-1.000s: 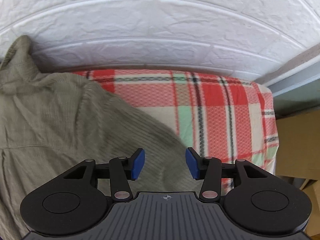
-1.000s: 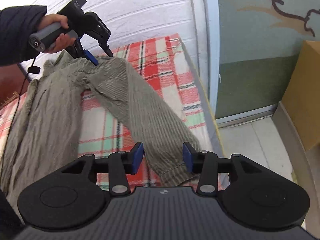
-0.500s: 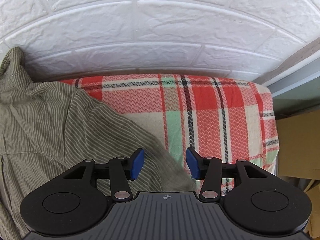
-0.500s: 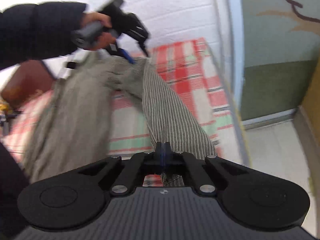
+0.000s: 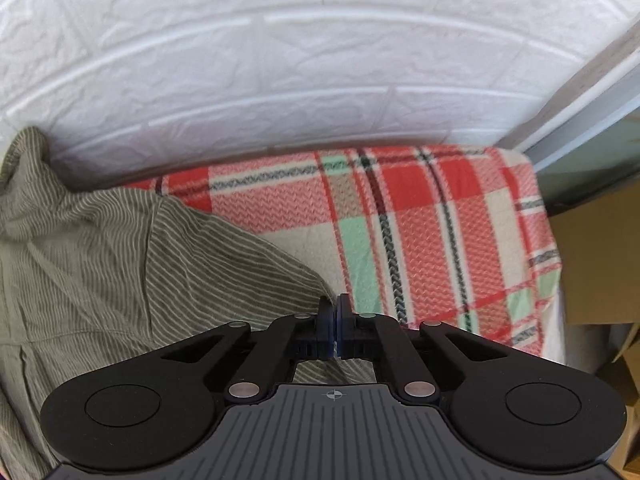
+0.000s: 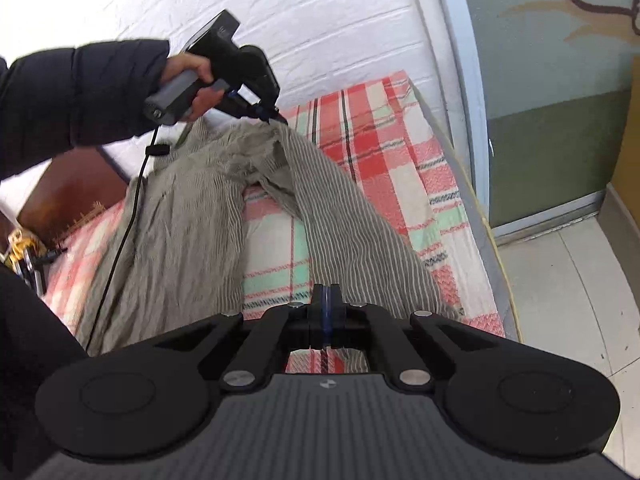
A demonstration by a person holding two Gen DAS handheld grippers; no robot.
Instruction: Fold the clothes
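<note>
Already both claws pinch the striped shirt (image 6: 188, 216): left claw (image 5: 333, 312) at the shoulder, right claw (image 6: 326, 308) at the sleeve; the thin pinches could slip when pulled

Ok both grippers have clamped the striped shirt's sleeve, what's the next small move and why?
Probably carry the sleeve inward over the shirt body. The left hand-held gripper pins its shoulder end, the right hand-held gripper its cuff end, and it stretches out sideways across the plaid blanket.

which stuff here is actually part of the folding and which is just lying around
Part of the job:
striped shirt
its sleeve, gripped at both ends
left gripper
right gripper
plaid blanket as work surface

Lying about:
cardboard box
yellow item at the bed's edge
</note>
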